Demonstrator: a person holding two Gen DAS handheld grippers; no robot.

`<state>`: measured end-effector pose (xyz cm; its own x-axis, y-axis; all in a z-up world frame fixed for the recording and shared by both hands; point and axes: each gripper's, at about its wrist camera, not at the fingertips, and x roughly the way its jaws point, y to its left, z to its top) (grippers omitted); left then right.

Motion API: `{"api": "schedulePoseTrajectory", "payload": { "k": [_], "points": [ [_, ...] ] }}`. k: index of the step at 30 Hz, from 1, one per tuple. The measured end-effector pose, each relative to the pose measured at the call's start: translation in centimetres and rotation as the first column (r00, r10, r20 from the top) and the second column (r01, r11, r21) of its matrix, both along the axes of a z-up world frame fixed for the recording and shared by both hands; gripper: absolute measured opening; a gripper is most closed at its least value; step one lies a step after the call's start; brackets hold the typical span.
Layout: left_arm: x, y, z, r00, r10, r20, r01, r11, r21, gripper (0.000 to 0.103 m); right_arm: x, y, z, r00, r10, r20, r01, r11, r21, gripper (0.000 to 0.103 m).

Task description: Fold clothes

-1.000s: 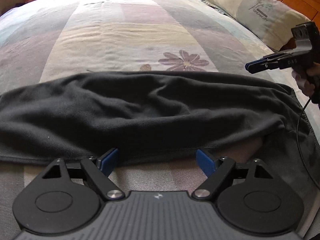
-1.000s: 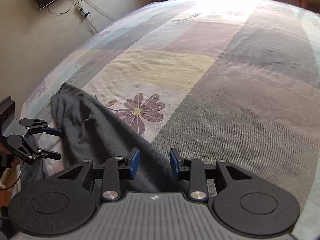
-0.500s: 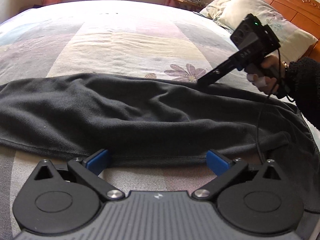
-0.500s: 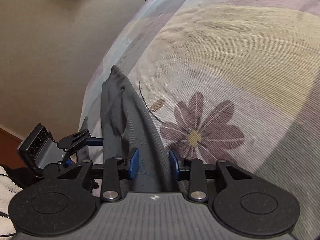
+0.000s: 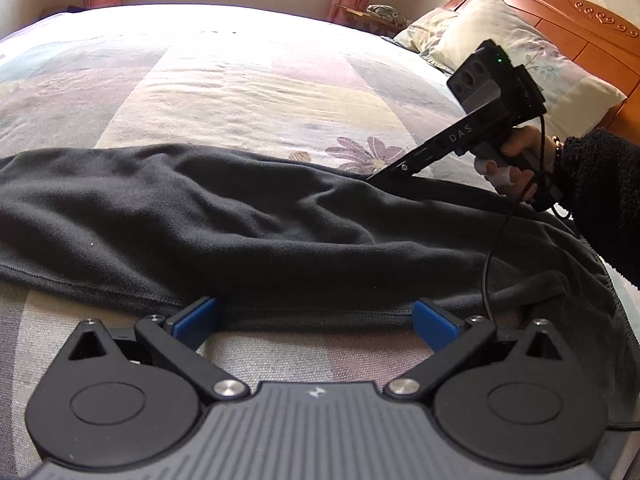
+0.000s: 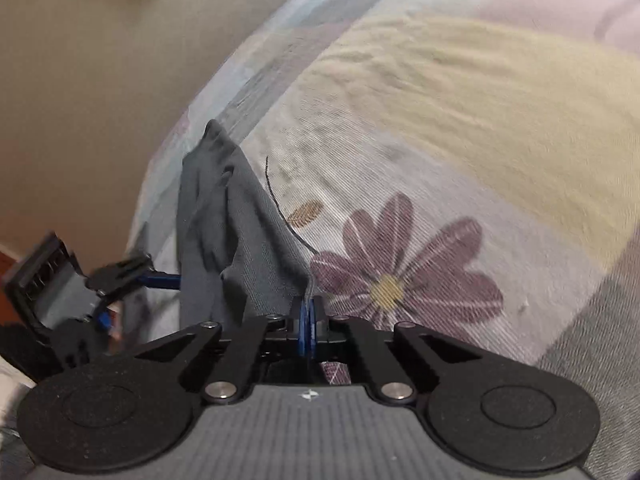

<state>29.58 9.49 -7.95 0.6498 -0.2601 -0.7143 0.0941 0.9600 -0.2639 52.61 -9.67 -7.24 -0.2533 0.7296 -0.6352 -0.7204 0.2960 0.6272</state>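
Note:
A dark grey garment (image 5: 248, 232) lies in a long rumpled band across the patchwork bedspread (image 5: 248, 80). My left gripper (image 5: 314, 320) is wide open, its blue pads at the garment's near hem with nothing pinched. In the right wrist view my right gripper (image 6: 308, 322) is shut on the garment's far edge (image 6: 224, 224), a thin fold of cloth rising from between the blue pads. Seen from the left wrist, the right gripper (image 5: 374, 177) slants down onto the cloth's far edge beside a purple flower print (image 5: 366, 152).
A person's hand (image 5: 516, 160) and dark fuzzy sleeve (image 5: 600, 196) hold the right gripper, with a black cable (image 5: 490, 264) trailing over the cloth. Pillows (image 5: 516, 48) and a wooden headboard (image 5: 580, 20) sit at the right. The left gripper (image 6: 120, 276) shows near the bed's edge, floor beyond.
My right gripper moved down to the garment's far edge and its pads closed on the cloth. My left gripper's pads spread wider at the near hem.

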Motion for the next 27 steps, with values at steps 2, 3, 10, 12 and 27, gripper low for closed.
{"api": "schedulePoseTrajectory", "payload": {
  "k": [2,3,10,12,27],
  "points": [
    [0.0,0.3,0.2,1.000,0.012,-0.009,-0.012,1.000,-0.022,0.102,-0.6,-0.3,1.1,0.997,-0.014,0.082,0.015,1.000,-0.008,0.003],
    [0.0,0.5,0.5,1.000,0.020,-0.012,-0.020,0.999,-0.037,0.102,-0.7,-0.6,1.7,0.992,-0.030,0.119,0.031,1.000,-0.007,0.003],
    [0.4,1.1,0.6,0.999,0.040,-0.028,-0.041,0.997,-0.061,0.102,0.6,-0.9,1.8,0.973,-0.121,0.199,0.142,0.985,-0.095,0.003],
    [0.4,1.4,0.3,0.997,0.062,-0.047,-0.064,0.996,-0.053,0.102,0.8,-1.1,1.7,0.974,-0.147,0.175,0.164,0.983,-0.087,0.005],
    [-1.7,11.1,0.5,0.940,0.316,-0.131,-0.339,0.905,-0.256,0.102,2.4,11.5,2.6,0.988,0.048,0.148,-0.042,0.998,-0.041,0.026]
  ]
}}
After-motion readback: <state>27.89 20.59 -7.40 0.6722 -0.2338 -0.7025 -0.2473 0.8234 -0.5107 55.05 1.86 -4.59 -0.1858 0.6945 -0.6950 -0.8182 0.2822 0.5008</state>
